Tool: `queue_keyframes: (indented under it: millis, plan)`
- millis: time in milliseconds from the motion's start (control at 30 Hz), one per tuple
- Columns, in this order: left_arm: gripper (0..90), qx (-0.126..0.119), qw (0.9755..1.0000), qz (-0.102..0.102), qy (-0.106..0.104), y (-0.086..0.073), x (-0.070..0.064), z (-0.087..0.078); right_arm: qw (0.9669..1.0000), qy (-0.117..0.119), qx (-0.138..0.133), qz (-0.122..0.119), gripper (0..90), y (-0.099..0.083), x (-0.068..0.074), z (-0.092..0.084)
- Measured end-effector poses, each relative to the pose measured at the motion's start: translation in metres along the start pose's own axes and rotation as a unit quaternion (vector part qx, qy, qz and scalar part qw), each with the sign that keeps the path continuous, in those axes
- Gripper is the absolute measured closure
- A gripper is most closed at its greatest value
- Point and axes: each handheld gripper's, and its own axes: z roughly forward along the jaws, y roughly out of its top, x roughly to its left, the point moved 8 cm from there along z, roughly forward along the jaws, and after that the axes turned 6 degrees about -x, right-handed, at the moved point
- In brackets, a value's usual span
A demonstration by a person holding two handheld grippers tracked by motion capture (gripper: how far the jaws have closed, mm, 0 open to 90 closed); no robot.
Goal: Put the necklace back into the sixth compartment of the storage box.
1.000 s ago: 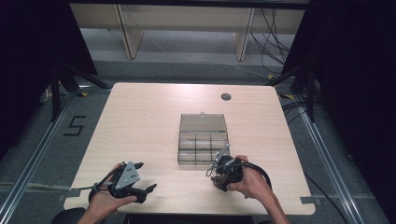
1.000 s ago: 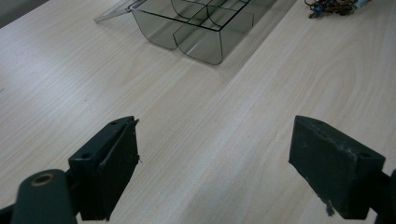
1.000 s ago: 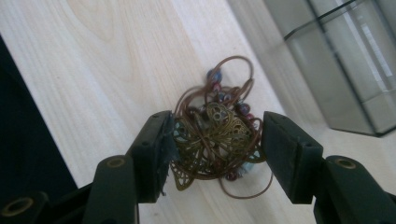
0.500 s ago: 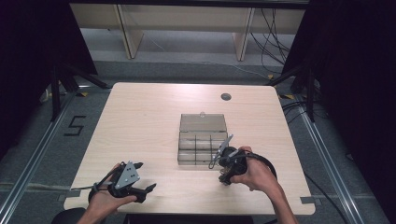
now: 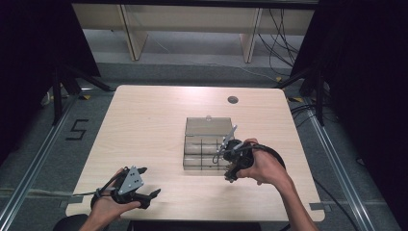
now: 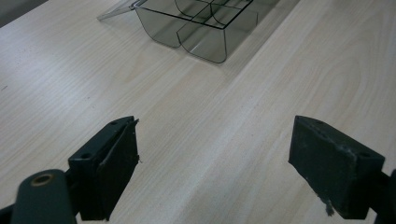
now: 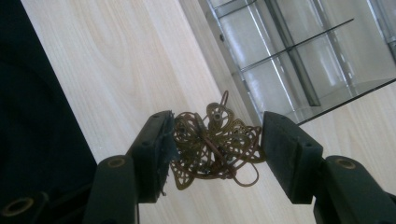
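Note:
A bronze filigree ornament (image 7: 212,140), shaped like a butterfly, hangs in the air, and my right gripper (image 7: 215,147) is shut on it from both sides. In the high view the right gripper (image 5: 231,169) hovers at the near right corner of a clear compartment box (image 5: 208,126), whose lid lies flat behind it. In the right gripper view the box (image 7: 299,51) lies just past the ornament. My left gripper (image 5: 149,196) rests low near the table's front left with its jaws wide apart. In the left gripper view the left gripper (image 6: 215,168) holds nothing, and the box (image 6: 201,28) shows farther off.
A small round hole (image 5: 233,99) sits in the wooden table (image 5: 144,125) near its far edge. The table's front edge runs close under both hands. Cables and shelf legs stand on the floor beyond the table.
My right gripper has risen from the table with the ornament and shifted a little right, beside the box's near right corner. The left gripper has stayed put.

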Motion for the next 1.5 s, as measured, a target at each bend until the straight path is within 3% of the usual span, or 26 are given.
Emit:
queue_keyframes:
  millis: [167, 200, 300, 367, 500, 633, 867, 933, 1033, 1133, 1367, 1433, 1500]
  plan:
    - [15.1, 0.000, 1.0000, 0.002, 0.001, 0.000, 0.000, 0.000, 1.0000, 0.000, -0.002, -0.005, 44.9, 0.005, -0.003, -0.006]
    - [15.1, 0.000, 1.0000, -0.001, -0.003, 0.000, 0.000, 0.000, 1.0000, -0.006, -0.006, 0.004, 44.9, 0.009, -0.004, -0.009]
    - [15.1, 0.001, 1.0000, 0.000, -0.004, 0.000, 0.000, 0.000, 0.9999, -0.002, -0.005, -0.009, 44.9, 0.014, -0.006, -0.014]
    - [15.1, 0.000, 1.0000, 0.001, 0.000, 0.000, 0.000, 0.000, 1.0000, -0.007, -0.002, 0.000, 44.9, 0.016, -0.005, -0.016]
    - [15.1, 0.001, 1.0000, -0.002, -0.004, 0.000, 0.000, 0.000, 0.9999, -0.006, -0.007, -0.014, 44.9, 0.030, -0.011, -0.023]
    - [15.1, 0.001, 1.0000, -0.002, -0.004, 0.000, 0.000, 0.000, 0.9999, -0.009, -0.005, -0.008, 44.9, 0.035, -0.017, -0.024]
    - [15.1, 0.000, 1.0000, 0.006, -0.004, 0.001, 0.001, -0.001, 0.9999, -0.006, 0.010, 0.010, 44.9, 0.039, -0.035, -0.011]
    - [15.1, 0.000, 1.0000, -0.004, -0.004, 0.000, 0.000, -0.001, 0.9999, -0.007, 0.010, 0.010, 44.9, 0.040, -0.038, -0.008]
    - [15.1, 0.004, 1.0000, 0.006, 0.001, -0.001, 0.001, 0.000, 0.9999, 0.000, 0.012, 0.007, 44.9, 0.041, -0.045, -0.001]
    - [15.1, -0.004, 1.0000, -0.005, -0.002, 0.001, -0.002, 0.001, 0.9998, 0.000, 0.015, 0.013, 44.9, 0.042, -0.049, 0.004]
    - [15.1, 0.005, 0.9999, 0.010, -0.006, 0.000, 0.001, -0.001, 0.9987, 0.014, 0.033, 0.037, 44.9, 0.039, -0.061, 0.030]
    - [15.1, 0.004, 1.0000, 0.006, -0.005, 0.000, 0.000, -0.001, 0.9982, 0.013, 0.035, 0.048, 44.9, 0.038, -0.063, 0.034]
    - [15.1, 0.004, 1.0000, 0.003, -0.004, 0.000, 0.000, -0.001, 0.9987, 0.016, 0.031, 0.036, 44.9, 0.038, -0.066, 0.038]
